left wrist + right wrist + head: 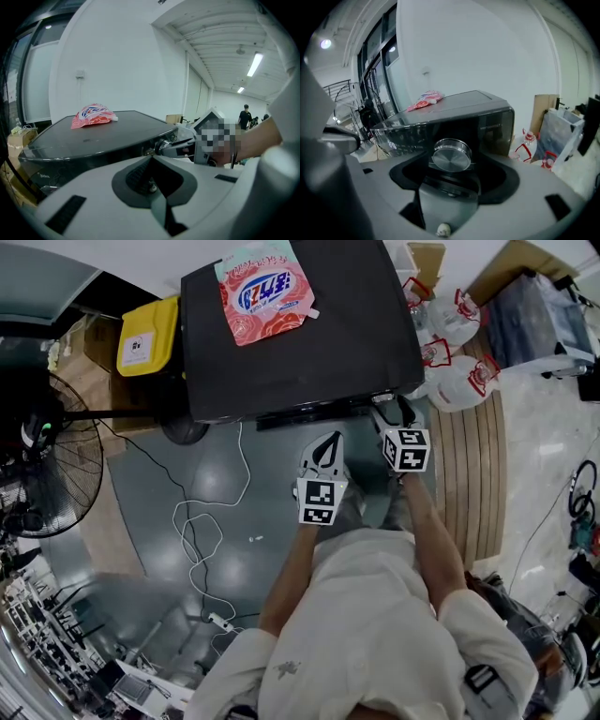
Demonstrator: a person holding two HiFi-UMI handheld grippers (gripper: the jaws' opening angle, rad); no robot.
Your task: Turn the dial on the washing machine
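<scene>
The black washing machine (pixel 300 343) stands in front of me, with a pink detergent pouch (pixel 265 289) lying on its lid. Its round silver dial (pixel 451 154) sits on the dark front panel. My right gripper (pixel 394 414) is at that panel. In the right gripper view the dial lies in the wide gap between the jaws, and no pad presses on it. The left gripper view shows the dial (pixel 161 146) from the side with the right gripper's fingers beside it. My left gripper (pixel 328 439) hangs just short of the machine's front, its tips together and holding nothing.
Beside the machine on the left is a yellow bin (pixel 148 337). A floor fan (pixel 47 470) stands further left. A white cable (pixel 202 531) snakes over the grey floor. White jugs with red labels (pixel 464 381) and a wooden strip (pixel 478 474) are on the right.
</scene>
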